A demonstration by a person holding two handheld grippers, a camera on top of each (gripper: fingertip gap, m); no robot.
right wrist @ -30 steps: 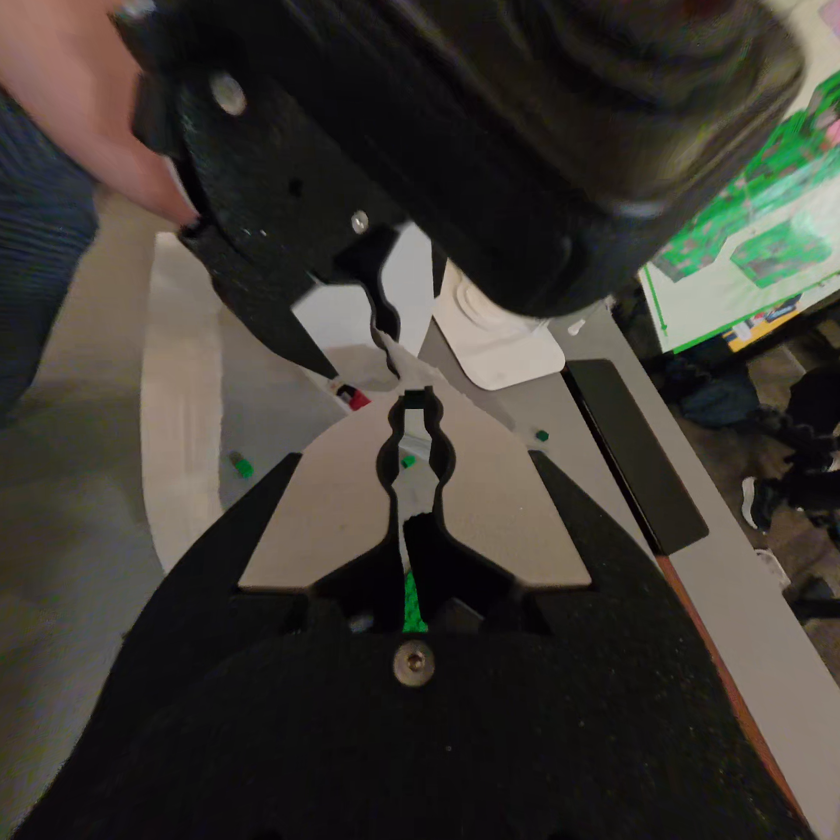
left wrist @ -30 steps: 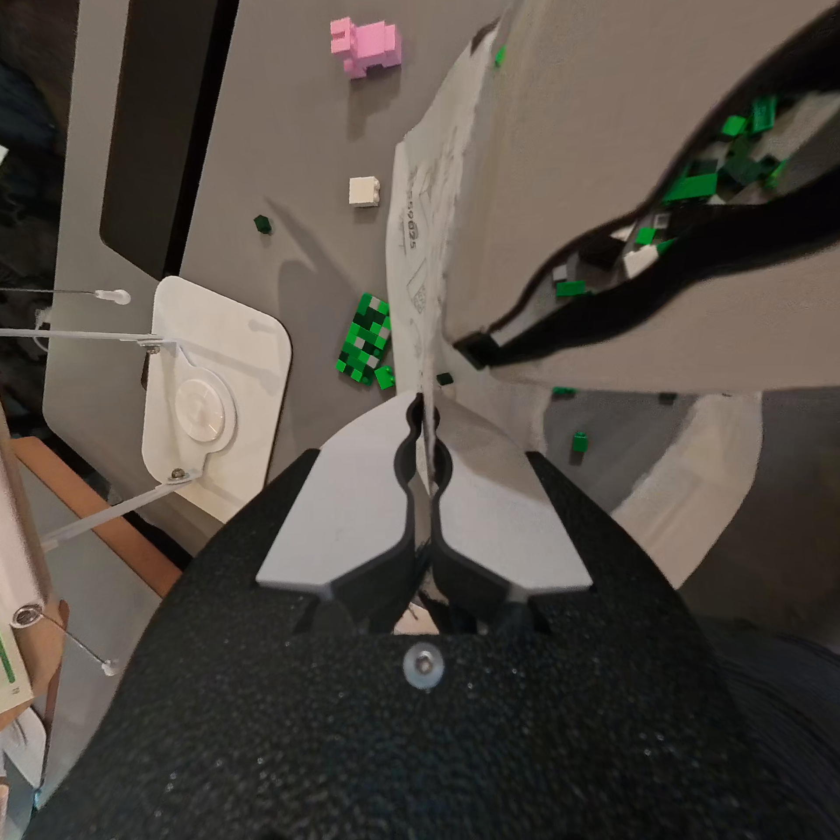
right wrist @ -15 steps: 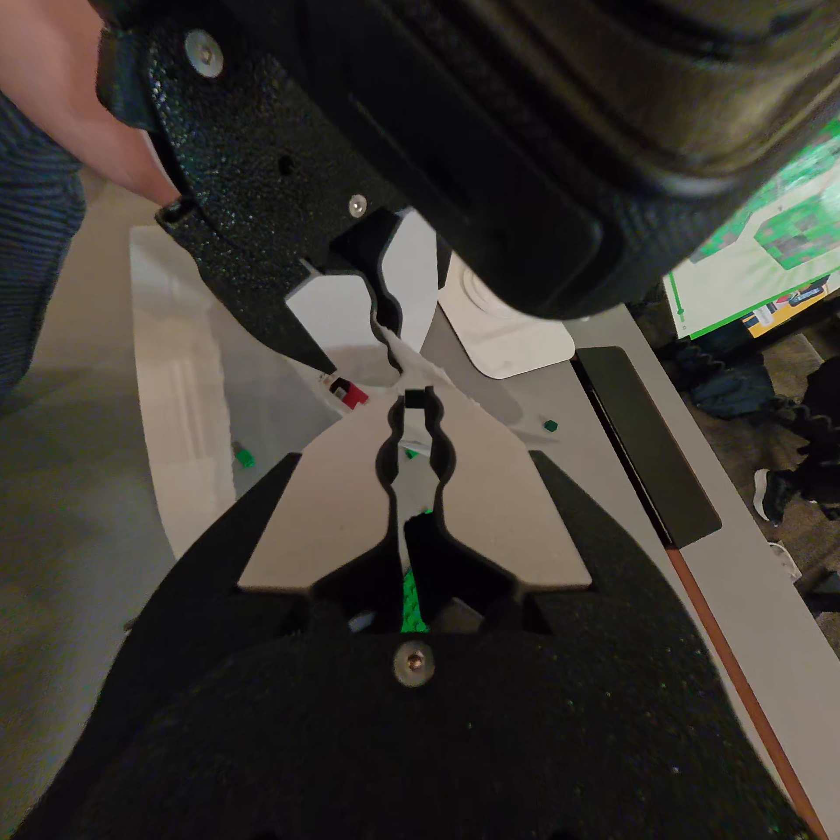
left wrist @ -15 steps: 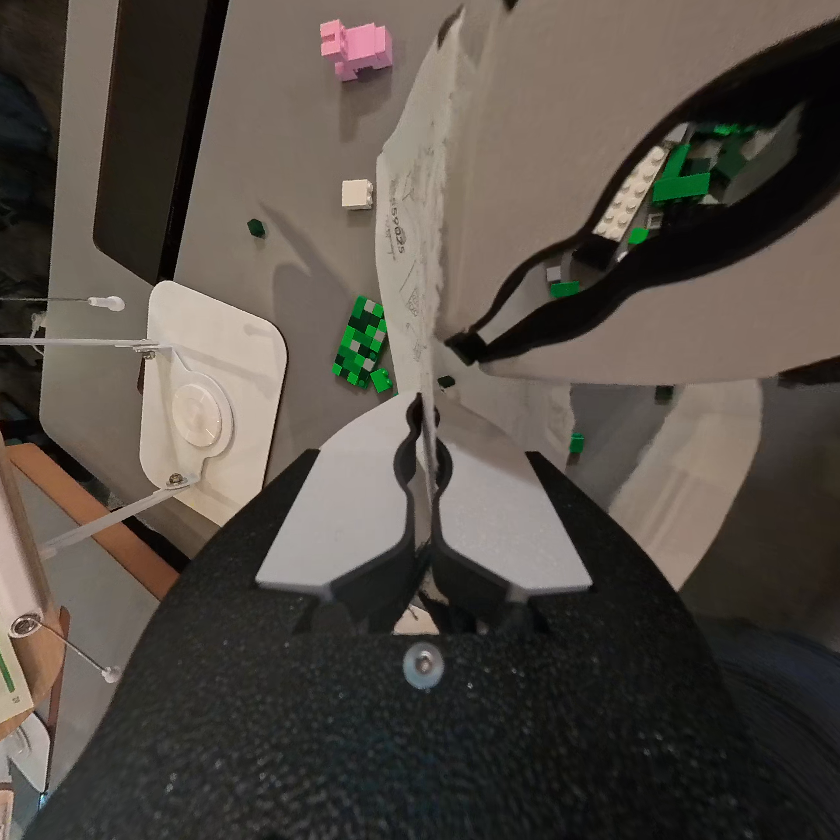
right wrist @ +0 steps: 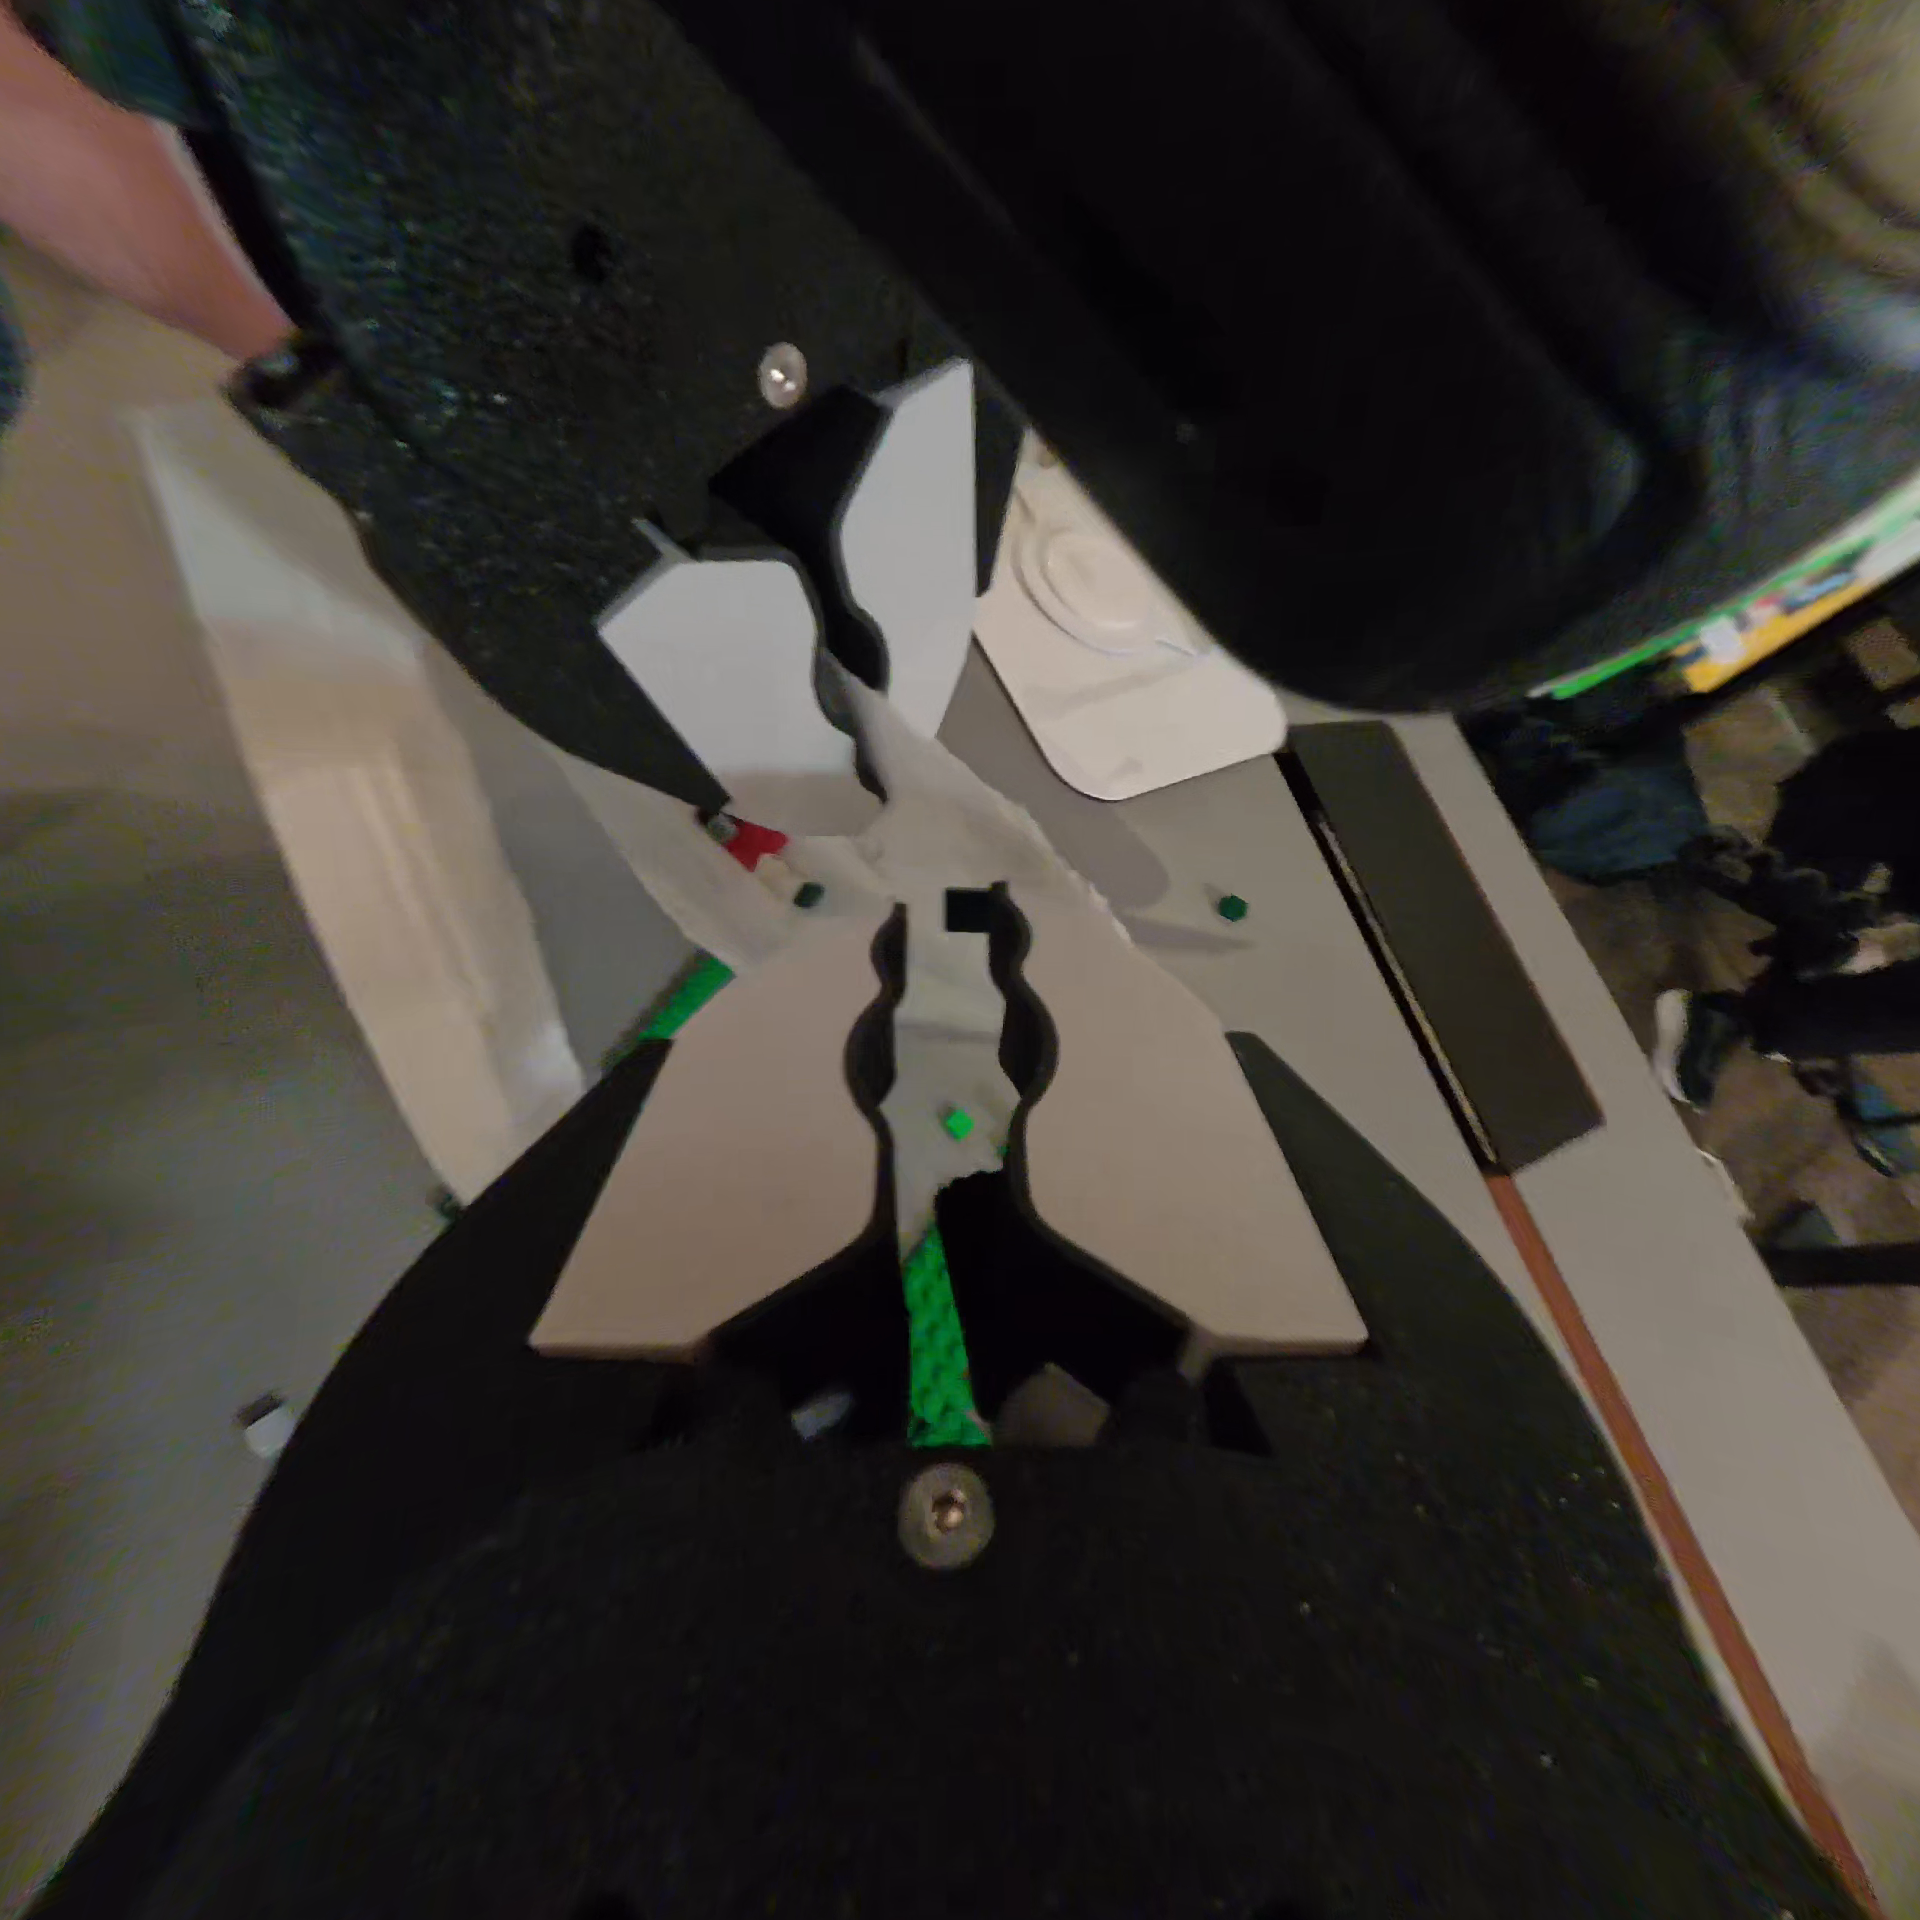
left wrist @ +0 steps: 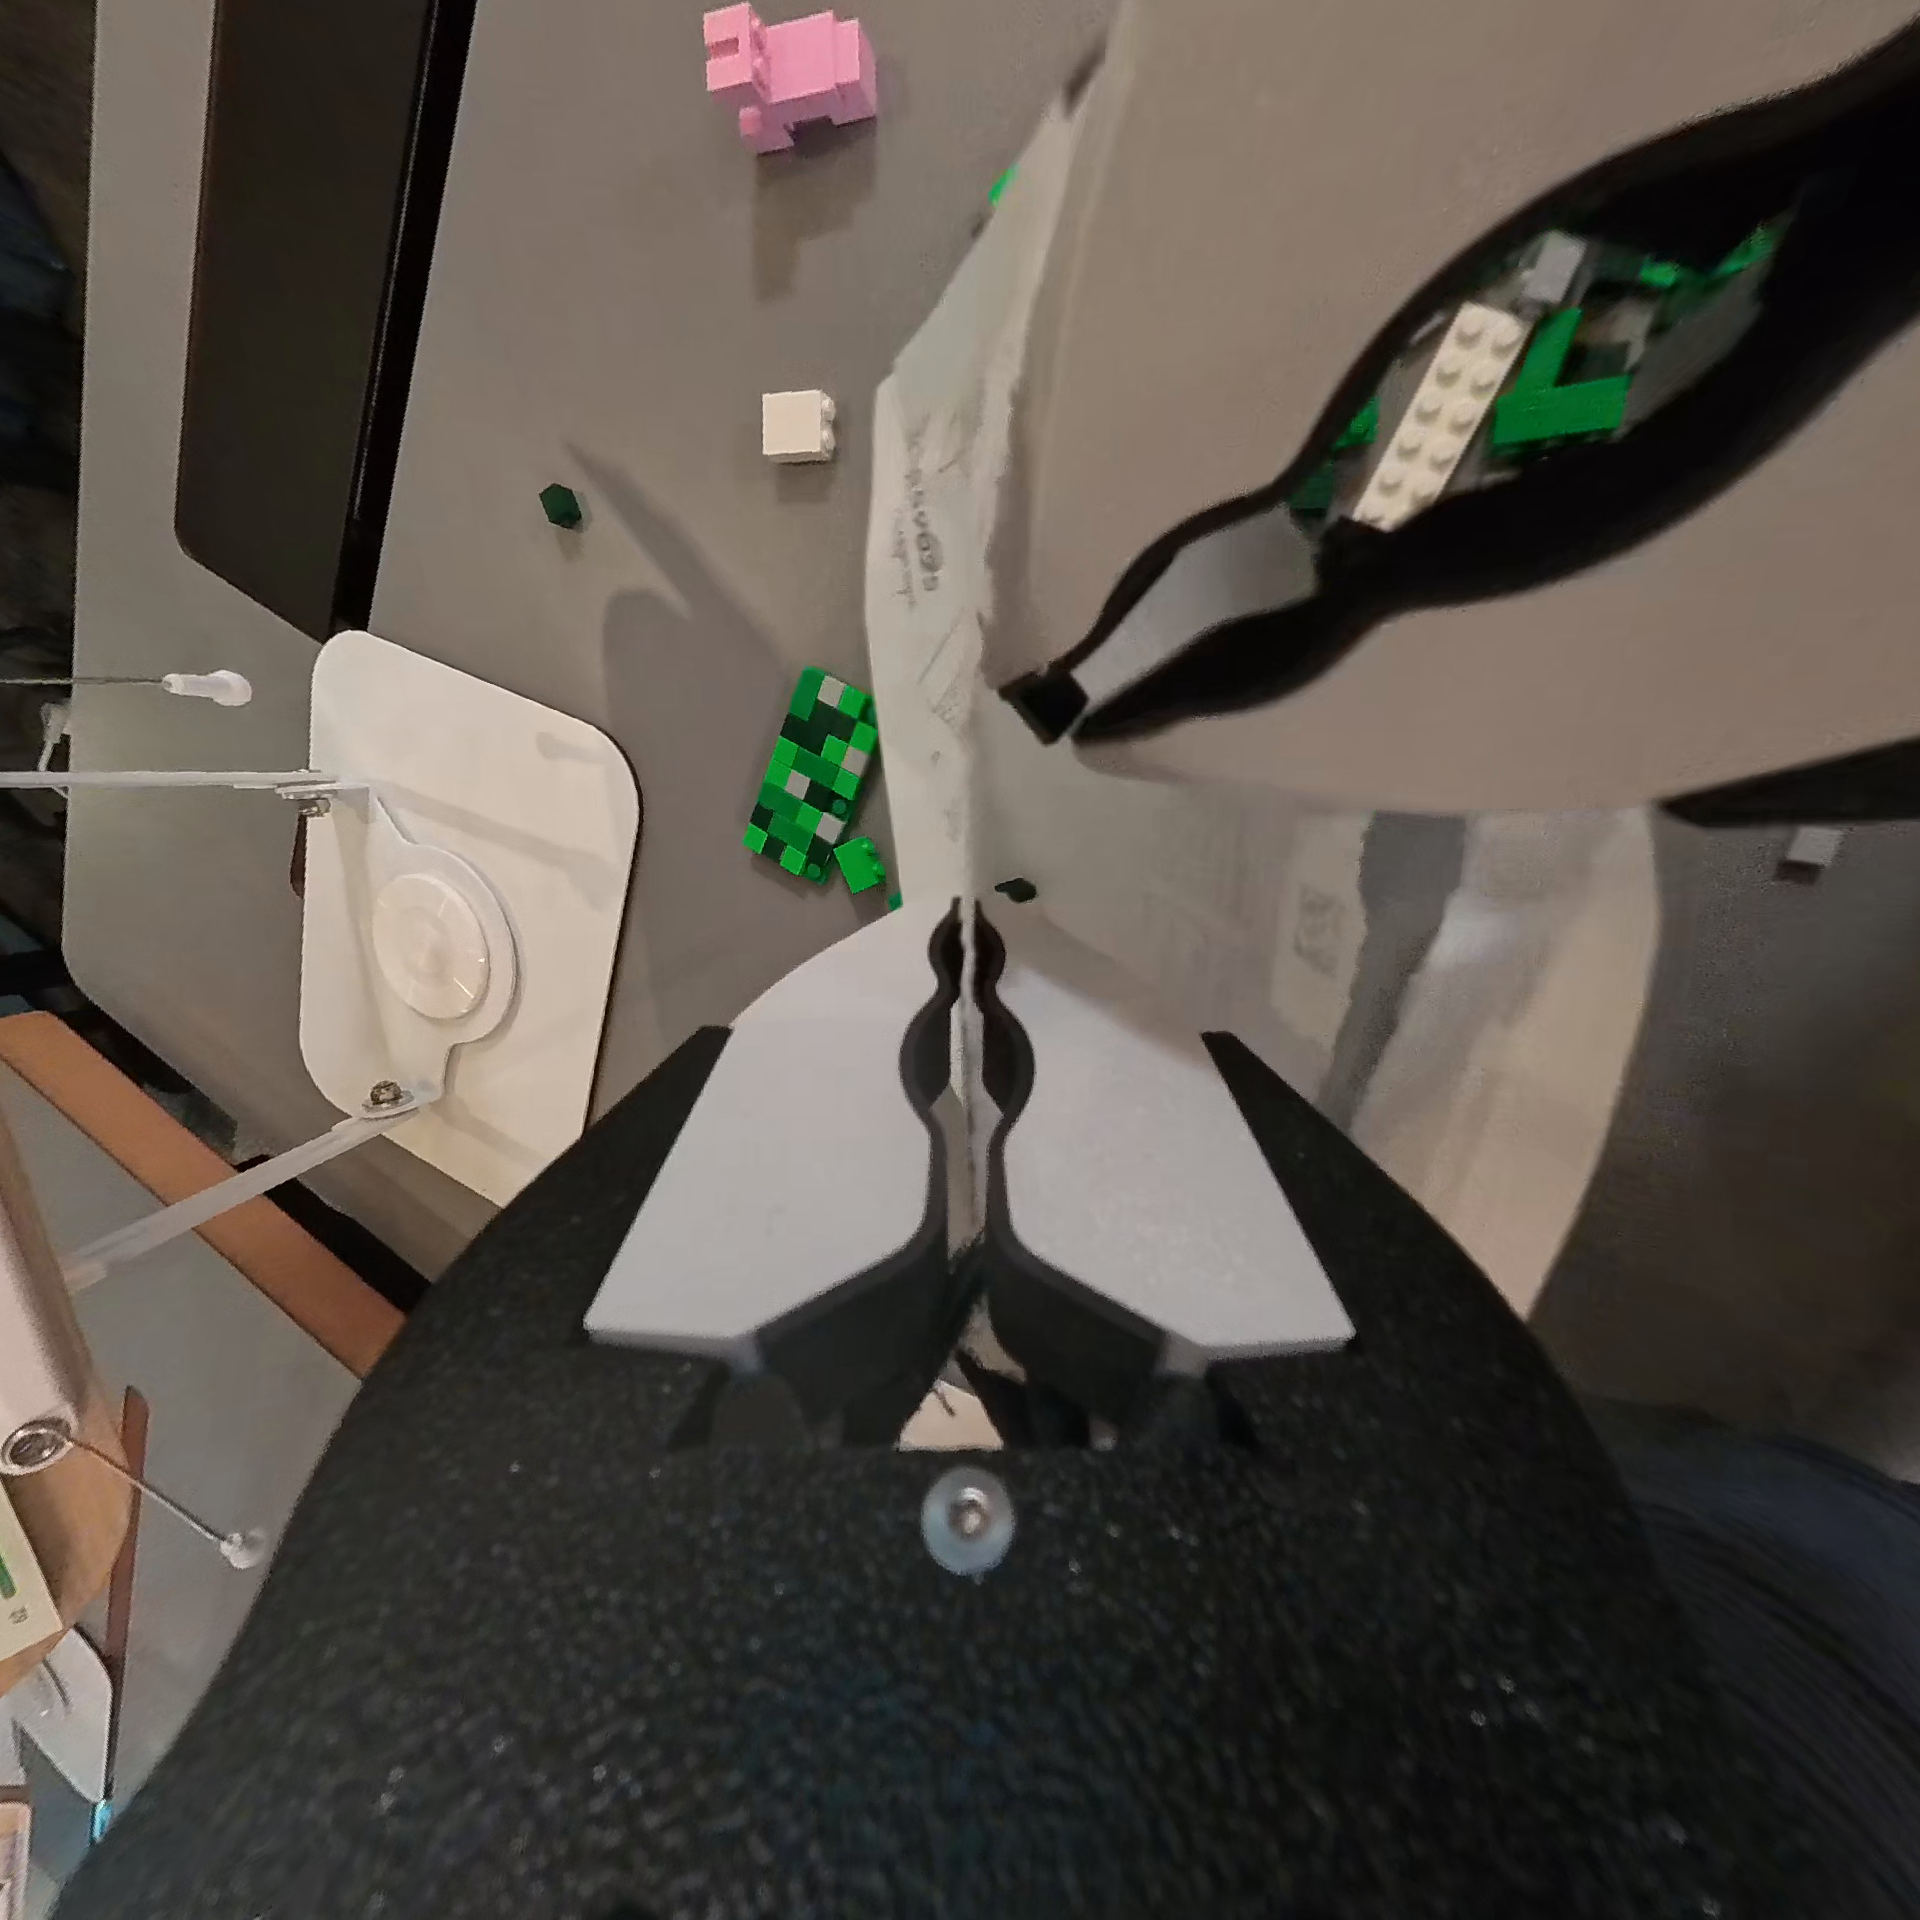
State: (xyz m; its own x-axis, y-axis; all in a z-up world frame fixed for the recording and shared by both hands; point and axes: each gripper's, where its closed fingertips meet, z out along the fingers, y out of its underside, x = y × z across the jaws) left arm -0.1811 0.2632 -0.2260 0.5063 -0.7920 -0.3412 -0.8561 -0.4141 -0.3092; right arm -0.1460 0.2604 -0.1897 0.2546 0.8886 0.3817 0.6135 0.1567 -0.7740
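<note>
Both grippers hold a torn white paper bag (left wrist: 935, 582) above a grey table (left wrist: 623, 312). My left gripper (left wrist: 966, 914) is shut on the bag's edge, with the paper pinched between its grey fingers. My right gripper (left wrist: 1049, 707) comes in from the upper right, shut on the same bag close by. Green, white and grey bricks (left wrist: 1444, 416) show through the gap behind its fingers. In the right wrist view my right gripper (right wrist: 951, 914) grips the paper bag (right wrist: 956, 821), and the left gripper (right wrist: 862, 748) faces it almost tip to tip. A red piece (right wrist: 753, 842) lies beside them.
On the table lie a pink brick pig (left wrist: 790, 78), a white brick (left wrist: 797, 424), a green chequered plate (left wrist: 816, 779) and a dark green stud (left wrist: 562, 506). A white stand base (left wrist: 468, 883) is at the left. A green baseplate (right wrist: 940, 1340) shows under my right gripper. The green chequered plate (left wrist: 816, 779) sits 15 centimeters or so from the ends of my left fingers.
The two grippers have drawn closer together while both stay shut on the bag. The bag has shifted, and more bricks show through the right gripper's gap.
</note>
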